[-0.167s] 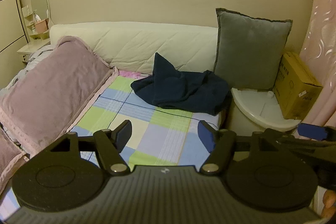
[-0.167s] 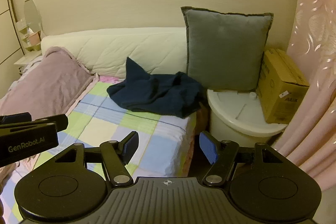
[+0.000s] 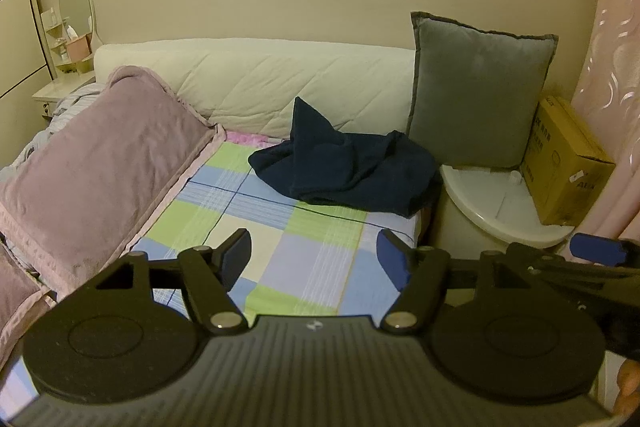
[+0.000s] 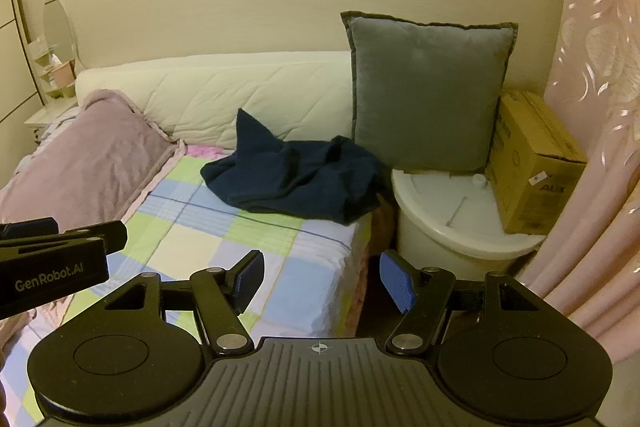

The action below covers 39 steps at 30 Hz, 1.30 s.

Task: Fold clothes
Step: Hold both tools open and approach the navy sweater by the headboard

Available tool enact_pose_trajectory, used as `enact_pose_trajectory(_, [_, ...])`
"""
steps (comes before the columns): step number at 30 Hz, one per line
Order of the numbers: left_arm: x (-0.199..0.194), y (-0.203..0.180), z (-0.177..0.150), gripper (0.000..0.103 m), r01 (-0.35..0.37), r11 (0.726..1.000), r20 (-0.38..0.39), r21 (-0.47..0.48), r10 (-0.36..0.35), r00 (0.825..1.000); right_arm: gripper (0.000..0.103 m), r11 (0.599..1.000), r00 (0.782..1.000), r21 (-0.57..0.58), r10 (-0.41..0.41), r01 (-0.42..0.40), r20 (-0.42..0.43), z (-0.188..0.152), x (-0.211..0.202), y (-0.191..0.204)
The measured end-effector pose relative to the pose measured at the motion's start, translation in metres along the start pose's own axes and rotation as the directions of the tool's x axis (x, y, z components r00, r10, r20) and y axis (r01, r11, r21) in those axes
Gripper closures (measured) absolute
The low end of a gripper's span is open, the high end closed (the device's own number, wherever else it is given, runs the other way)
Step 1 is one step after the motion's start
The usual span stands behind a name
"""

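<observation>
Dark navy garment (image 3: 344, 167) in a crumpled heap at the far right of the bed (image 3: 280, 247), on the checked sheet, just beside the grey cushion (image 3: 478, 91) and against the white padded headboard (image 3: 256, 83). One corner peaked up against the headboard; the rest slumped in soft overlapping folds, its right edge close to the mattress edge, next to the round white side table (image 3: 500, 211). Not lying flat or squared, so not folded as the task wants.

Left tool (image 3: 314, 259) low over the near part of the bed, jaws spread wide, nothing between the pads. Right tool (image 4: 320, 279) beside it, likewise released and empty, hanging over the bed's right edge. Both well apart from the garment.

Judged by the drape: a soft, limp, fairly thick knit or fleece, light enough for one tool yet with no stiffness to keep a shape; likely to sag and bunch when lifted. Not slippery by the look of its matte nap, not fragile. Layers overlap, so a pinch into the middle of the heap risks catching several at once. Better hold: the raised peak by the headboard, or the seamed hem along the near edge, one tool at each end. Which part is collar, sleeve or hem cannot be told. Lilac blanket (image 3: 92, 163) on the left, cardboard box (image 3: 564, 163) at far right.
</observation>
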State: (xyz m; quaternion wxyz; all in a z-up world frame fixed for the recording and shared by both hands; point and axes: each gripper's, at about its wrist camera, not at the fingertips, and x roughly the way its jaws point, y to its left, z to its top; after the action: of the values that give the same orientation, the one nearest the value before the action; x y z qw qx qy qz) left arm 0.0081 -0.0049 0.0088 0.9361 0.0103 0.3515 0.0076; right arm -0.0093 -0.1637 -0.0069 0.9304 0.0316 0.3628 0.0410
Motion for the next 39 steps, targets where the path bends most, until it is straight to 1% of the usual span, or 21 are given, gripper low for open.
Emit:
enact_pose_trajectory(8, [0.011, 0.013, -0.020, 0.037, 0.005, 1.000, 0.001, 0.013, -0.005, 1.000, 0.035, 1.000, 1.000, 0.001, -0.005, 0.005, -0.002, 0.001, -0.001, -0.007])
enact_pose_trajectory(10, [0.009, 0.007, -0.020, 0.037, 0.003, 1.000, -0.001, 0.012, -0.003, 1.000, 0.035, 1.000, 1.000, 0.001, -0.005, 0.005, -0.005, 0.000, 0.000, -0.008])
enact_pose_trajectory(13, [0.009, 0.010, -0.027, 0.037, 0.006, 1.000, 0.000, 0.014, -0.006, 1.000, 0.035, 1.000, 1.000, 0.003, -0.004, 0.004, -0.009, -0.001, 0.003, -0.012])
enact_pose_trajectory(23, [0.013, 0.013, -0.023, 0.037, 0.003, 1.000, -0.015, 0.020, -0.003, 1.000, 0.035, 1.000, 1.000, 0.006, -0.002, 0.002, -0.007, -0.002, 0.011, -0.009])
enact_pose_trajectory(33, [0.028, 0.018, -0.010, 0.037, -0.003, 1.000, -0.040, 0.017, 0.004, 0.999, 0.035, 1.000, 1.000, 0.012, -0.008, 0.008, -0.017, 0.005, 0.024, -0.002])
enact_pose_trajectory(39, [0.033, 0.027, -0.010, 0.037, 0.000, 1.000, -0.054, 0.001, 0.000, 0.999, 0.035, 1.000, 1.000, 0.015, -0.003, 0.004, -0.019, 0.010, 0.031, -0.003])
